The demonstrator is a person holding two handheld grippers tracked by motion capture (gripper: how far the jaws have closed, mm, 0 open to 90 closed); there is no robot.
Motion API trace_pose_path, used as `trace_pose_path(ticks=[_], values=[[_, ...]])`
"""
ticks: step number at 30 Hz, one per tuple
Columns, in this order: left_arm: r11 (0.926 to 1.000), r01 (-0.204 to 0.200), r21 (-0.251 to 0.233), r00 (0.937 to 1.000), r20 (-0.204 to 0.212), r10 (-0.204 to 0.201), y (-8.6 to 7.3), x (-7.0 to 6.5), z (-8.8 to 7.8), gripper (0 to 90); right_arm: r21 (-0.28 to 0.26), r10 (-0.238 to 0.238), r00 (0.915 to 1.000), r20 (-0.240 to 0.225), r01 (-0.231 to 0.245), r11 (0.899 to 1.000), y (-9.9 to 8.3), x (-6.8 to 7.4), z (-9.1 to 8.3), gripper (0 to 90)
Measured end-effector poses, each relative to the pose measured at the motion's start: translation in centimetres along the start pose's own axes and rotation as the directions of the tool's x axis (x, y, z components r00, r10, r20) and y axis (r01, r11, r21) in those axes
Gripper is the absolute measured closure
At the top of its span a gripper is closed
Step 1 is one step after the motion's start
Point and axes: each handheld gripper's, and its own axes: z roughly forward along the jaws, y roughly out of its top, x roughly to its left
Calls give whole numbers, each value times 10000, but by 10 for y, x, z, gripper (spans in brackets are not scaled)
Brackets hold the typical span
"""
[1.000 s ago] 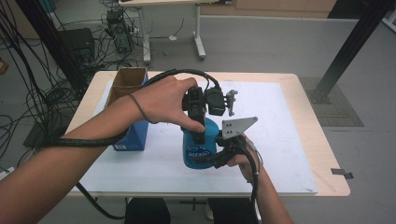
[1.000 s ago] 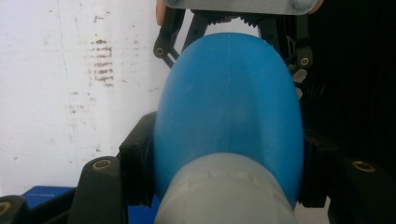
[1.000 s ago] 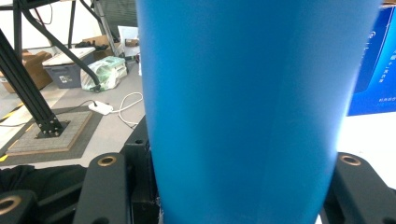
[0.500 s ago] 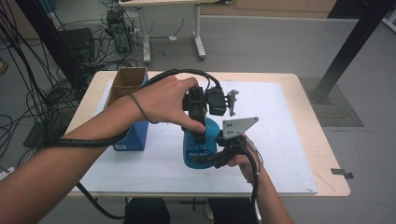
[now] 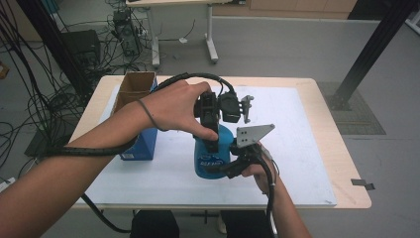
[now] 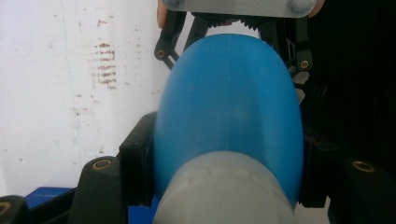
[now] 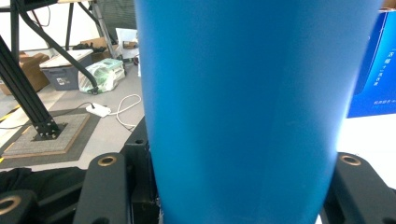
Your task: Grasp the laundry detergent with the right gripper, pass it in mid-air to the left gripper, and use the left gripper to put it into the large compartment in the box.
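Blue bottle [image 5: 212,156] pinched by both grippers (left [image 5: 210,130], right [image 5: 236,161]); cardboard box [image 5: 134,87] nearby.

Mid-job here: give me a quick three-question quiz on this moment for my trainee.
1. True or false: both grippers are shut on the bottle.
2. Which gripper grips the bottle's upper part, near the grey neck? A) left gripper B) right gripper
3. What stands left of the bottle on the table?

Key:
1. True.
2. A; the right gripper holds the body from the side.
3. An open blue box.
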Motion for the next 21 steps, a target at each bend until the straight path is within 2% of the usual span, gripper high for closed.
trace_pose_path(ticks=[21], values=[[10000,47,20,10000,-52,-46,-2,-1,0,378,7,-32,10000,-6,32,10000,1,-1,3,416]])
